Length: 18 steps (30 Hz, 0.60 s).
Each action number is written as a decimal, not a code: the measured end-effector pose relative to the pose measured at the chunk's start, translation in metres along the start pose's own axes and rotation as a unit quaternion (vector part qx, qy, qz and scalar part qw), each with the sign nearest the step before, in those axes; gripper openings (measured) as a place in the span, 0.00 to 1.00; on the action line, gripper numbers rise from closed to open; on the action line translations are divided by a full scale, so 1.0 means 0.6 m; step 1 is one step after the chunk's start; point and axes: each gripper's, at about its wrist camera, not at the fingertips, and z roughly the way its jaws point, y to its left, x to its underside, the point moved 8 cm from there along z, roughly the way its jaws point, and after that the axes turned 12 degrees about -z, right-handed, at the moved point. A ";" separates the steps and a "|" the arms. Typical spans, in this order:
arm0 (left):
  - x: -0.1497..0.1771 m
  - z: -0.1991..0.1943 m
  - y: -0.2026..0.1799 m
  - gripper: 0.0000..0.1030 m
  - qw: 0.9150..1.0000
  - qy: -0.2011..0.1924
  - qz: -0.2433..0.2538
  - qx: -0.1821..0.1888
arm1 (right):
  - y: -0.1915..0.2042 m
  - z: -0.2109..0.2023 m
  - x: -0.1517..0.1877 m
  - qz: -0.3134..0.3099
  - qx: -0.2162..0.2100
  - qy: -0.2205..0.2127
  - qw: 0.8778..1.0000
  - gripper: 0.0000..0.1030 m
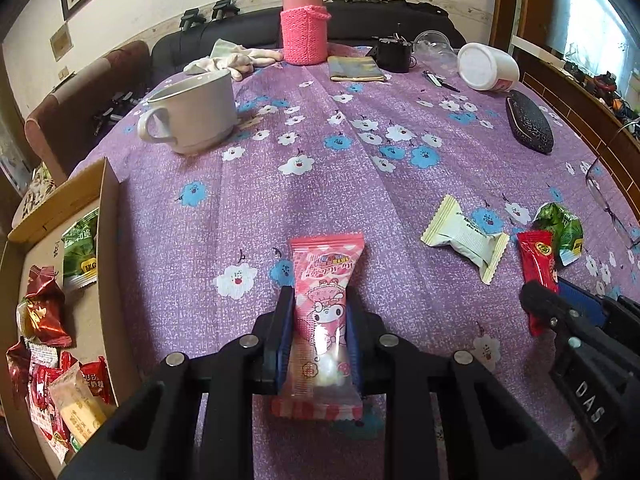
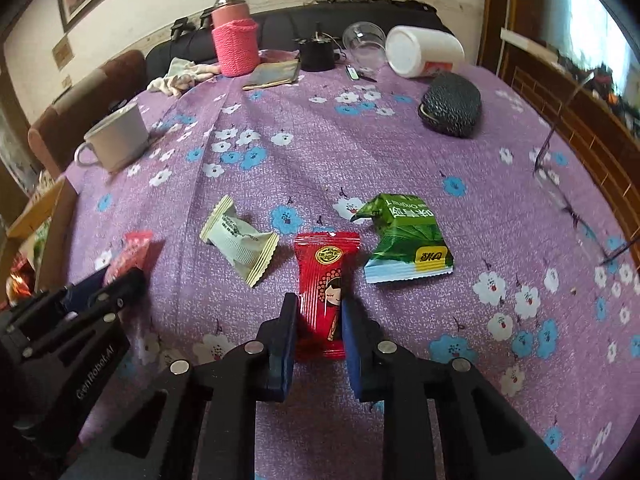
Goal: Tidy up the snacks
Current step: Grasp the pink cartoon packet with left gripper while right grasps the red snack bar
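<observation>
My left gripper is shut on a pink snack packet just above the purple flowered tablecloth. My right gripper is shut on a red snack packet lying on the cloth; this gripper and packet also show at the right of the left wrist view. A cream packet and a green packet lie beside the red one. A cardboard box at the left edge holds several snack packets.
A white mug stands at the far left. A pink flask, a notebook, a tipped white jar, a black case and eyeglasses lie around the back and right.
</observation>
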 end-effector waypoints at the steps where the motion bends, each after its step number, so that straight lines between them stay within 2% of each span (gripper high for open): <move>1: 0.000 0.000 0.000 0.23 1.000 -0.002 0.001 -0.001 | -0.001 -0.001 0.001 0.002 0.001 -0.003 1.000 0.22; 9: 0.001 -0.001 -0.001 0.24 1.000 -0.009 0.005 -0.004 | -0.013 -0.001 0.003 0.039 -0.025 -0.022 0.999 0.21; 12: 0.002 0.000 0.000 0.22 1.000 -0.009 0.005 -0.003 | -0.012 -0.001 0.002 0.042 -0.031 -0.010 0.999 0.21; 15: 0.002 -0.002 0.002 0.21 1.000 -0.010 0.005 -0.006 | -0.008 -0.001 0.001 0.046 -0.053 -0.006 0.997 0.19; 18: 0.000 -0.004 0.004 0.21 1.000 -0.005 -0.002 0.008 | 0.003 -0.009 -0.001 0.051 -0.079 -0.011 0.995 0.19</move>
